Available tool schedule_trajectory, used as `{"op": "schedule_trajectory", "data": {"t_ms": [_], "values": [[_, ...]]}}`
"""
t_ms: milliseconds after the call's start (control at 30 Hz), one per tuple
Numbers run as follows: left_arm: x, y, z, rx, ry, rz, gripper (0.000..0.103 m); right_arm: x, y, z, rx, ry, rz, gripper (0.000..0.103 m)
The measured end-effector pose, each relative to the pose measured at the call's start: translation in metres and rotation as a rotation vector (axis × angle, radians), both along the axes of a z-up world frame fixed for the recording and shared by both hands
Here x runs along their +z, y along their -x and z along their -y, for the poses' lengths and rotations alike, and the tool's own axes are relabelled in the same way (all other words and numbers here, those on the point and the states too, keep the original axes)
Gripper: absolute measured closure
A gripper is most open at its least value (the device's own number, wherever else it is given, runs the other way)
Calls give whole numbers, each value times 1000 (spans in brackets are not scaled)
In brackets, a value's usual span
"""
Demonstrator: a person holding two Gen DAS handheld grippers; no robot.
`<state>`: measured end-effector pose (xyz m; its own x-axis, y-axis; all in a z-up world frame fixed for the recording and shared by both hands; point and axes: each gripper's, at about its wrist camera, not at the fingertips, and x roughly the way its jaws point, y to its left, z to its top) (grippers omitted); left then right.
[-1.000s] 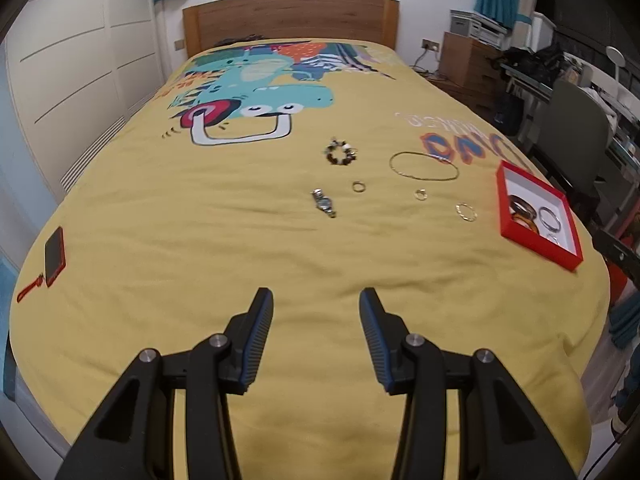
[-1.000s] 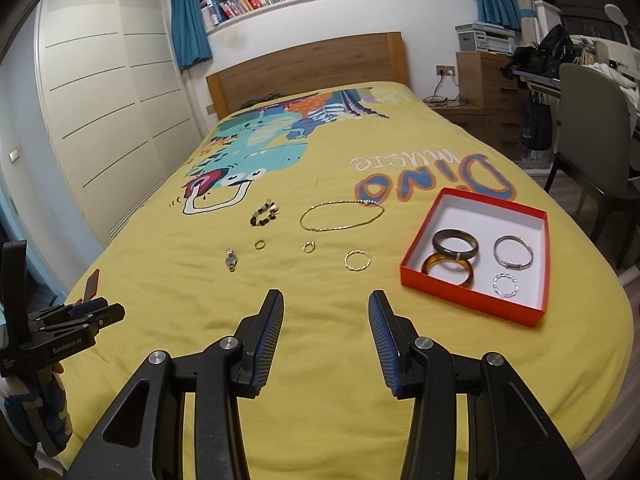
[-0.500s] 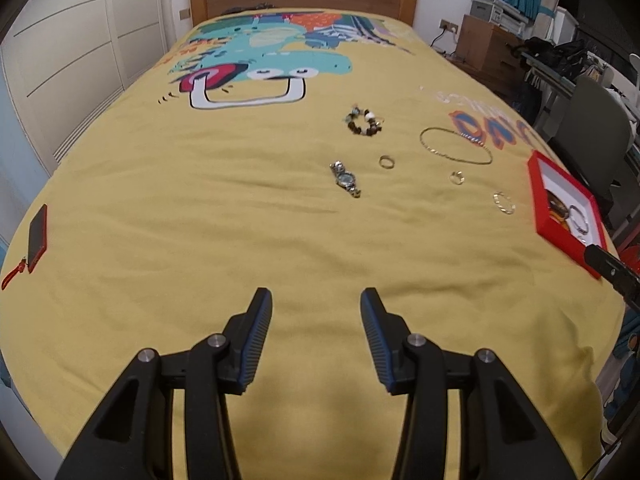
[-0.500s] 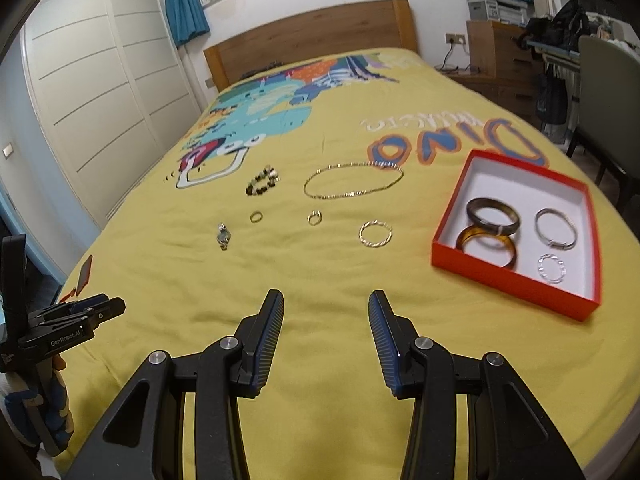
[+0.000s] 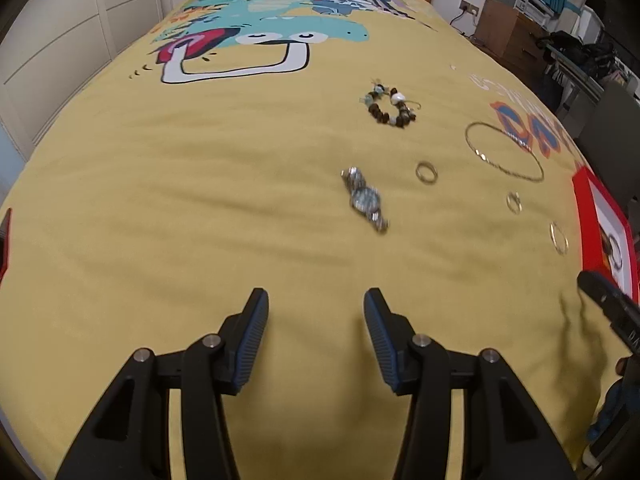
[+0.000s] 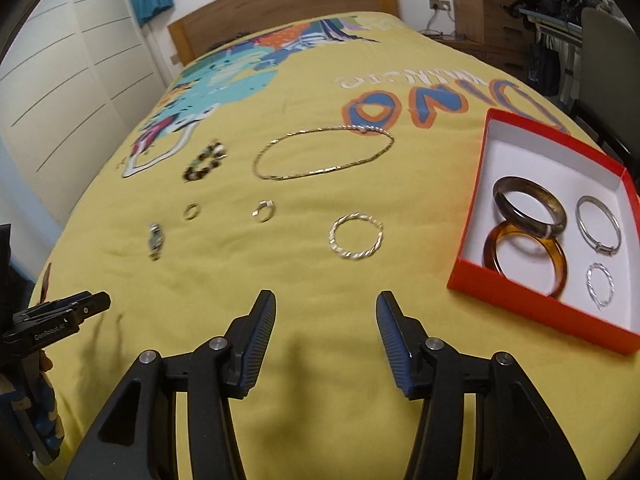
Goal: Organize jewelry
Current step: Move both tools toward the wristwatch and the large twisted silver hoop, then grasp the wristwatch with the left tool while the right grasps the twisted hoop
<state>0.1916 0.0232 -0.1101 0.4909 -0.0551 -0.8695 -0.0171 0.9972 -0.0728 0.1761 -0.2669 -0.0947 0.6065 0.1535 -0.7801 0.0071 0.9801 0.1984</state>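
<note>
Jewelry loose on bedspread point(image 6: 224, 280): twisted silver bangle point(image 6: 356, 236), two small rings point(image 6: 264, 213) point(image 6: 192, 211), wristwatch point(image 6: 155, 240), beaded bracelet point(image 6: 204, 162), gold chain necklace point(image 6: 324, 152).
Jewelry already boxed: red box point(image 6: 532, 312), right of frame, holds four bangles.
Right claw point(image 6: 326, 320): released, empty, jaws wide; twisted silver bangle lies just above it at frame centre, apart from it.
Left claw point(image 5: 316, 316): released, empty; wristwatch point(image 5: 365, 199) sits above and slightly right (blurred).
Risk, soft bedding: thin pieces may sink into fabric, so fingers could pinch cloth instead.
Risk, chain: likely to drape, snag or slip when lifted.
Risk, small rings: may slide out between wide pads.
</note>
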Motion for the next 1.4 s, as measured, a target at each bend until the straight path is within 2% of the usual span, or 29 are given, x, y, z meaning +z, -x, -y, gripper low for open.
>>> {"op": "schedule_trajectory", "data": {"t_ms": [433,700,800,833,900,967,1200,1400], "values": [[-16,-65,12,-2,70,-1,55,-22,-48,1,9,63,-25,51],[-28,-81,24,-8,24,-11,56,-30,-58,-2,14,75,-33,53],[-29,-81,27,-16,1,-4,58,-32,-61,-3,24,68,-33,64],[-29,-80,28,-21,-11,0,60,-32,-62,-3,25,70,-36,64],[-28,-78,29,-30,-22,4,74,-32,-62,-4,29,70,-31,64],[-26,-76,30,-37,-32,8,80,-32,-61,-6,40,69,-28,64],[-15,-58,32,-45,-58,31,80,-16,-48,-13,70,46,10,64],[12,-32,43,-75,-97,84,80,1,-28,-15,78,25,37,64]]}}
